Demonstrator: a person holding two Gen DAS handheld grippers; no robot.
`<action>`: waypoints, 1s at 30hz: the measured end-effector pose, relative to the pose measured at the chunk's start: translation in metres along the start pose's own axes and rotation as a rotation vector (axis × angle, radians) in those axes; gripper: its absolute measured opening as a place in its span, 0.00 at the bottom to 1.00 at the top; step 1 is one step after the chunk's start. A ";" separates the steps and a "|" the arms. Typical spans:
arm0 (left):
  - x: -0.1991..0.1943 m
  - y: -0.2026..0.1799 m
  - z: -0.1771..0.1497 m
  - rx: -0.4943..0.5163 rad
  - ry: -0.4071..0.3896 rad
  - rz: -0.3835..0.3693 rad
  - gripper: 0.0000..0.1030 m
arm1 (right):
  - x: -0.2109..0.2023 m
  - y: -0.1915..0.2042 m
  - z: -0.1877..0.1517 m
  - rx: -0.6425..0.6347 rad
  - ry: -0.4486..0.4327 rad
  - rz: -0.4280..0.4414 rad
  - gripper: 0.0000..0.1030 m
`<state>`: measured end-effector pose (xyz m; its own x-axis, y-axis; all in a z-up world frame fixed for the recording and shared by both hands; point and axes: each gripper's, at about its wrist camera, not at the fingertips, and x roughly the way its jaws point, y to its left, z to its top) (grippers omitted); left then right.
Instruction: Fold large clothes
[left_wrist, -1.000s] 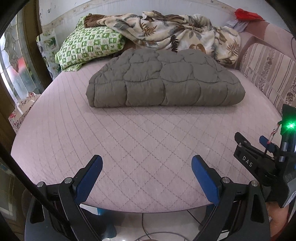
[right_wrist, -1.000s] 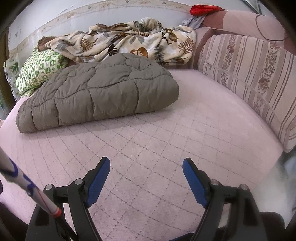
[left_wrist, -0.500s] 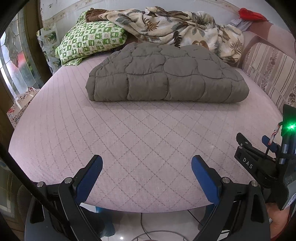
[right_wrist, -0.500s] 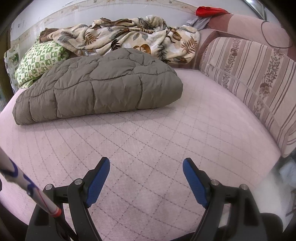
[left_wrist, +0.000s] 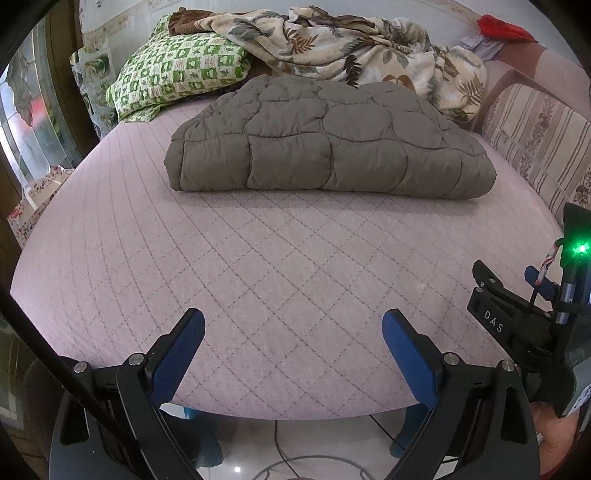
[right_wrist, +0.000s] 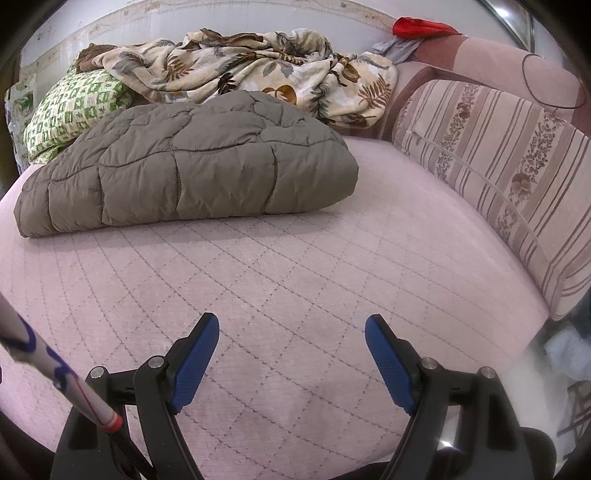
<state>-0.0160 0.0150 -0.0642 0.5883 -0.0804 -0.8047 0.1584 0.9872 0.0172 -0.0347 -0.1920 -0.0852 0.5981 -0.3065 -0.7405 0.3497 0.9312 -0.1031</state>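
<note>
Jacket (left_wrist: 328, 144) lying folded mid-frame on bed (left_wrist: 258, 277), long axis left-right, well beyond both grippers (left_wrist: 293, 341) (right_wrist: 291, 349); jaws gaping wide, holding nothing; neither nearer.

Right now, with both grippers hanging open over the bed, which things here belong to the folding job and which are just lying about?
Part of the job:
- grey quilted coat, lying folded on the pink bed cover
- left gripper, open
- right gripper, open

Just lying about:
- leaf-print blanket
- green checked pillow
- striped cushion
- red cloth
</note>
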 end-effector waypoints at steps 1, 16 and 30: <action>0.001 0.000 0.000 0.001 0.002 0.000 0.93 | 0.000 0.000 0.000 -0.002 0.000 -0.001 0.83; 0.001 0.001 -0.003 0.011 -0.016 0.032 0.93 | -0.001 0.003 -0.001 -0.018 -0.006 -0.021 0.83; 0.001 0.001 -0.004 0.010 -0.014 0.015 0.93 | -0.002 0.006 -0.002 -0.027 -0.014 -0.026 0.83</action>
<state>-0.0184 0.0164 -0.0669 0.6021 -0.0671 -0.7956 0.1569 0.9870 0.0354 -0.0352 -0.1858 -0.0859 0.5989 -0.3330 -0.7283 0.3459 0.9278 -0.1397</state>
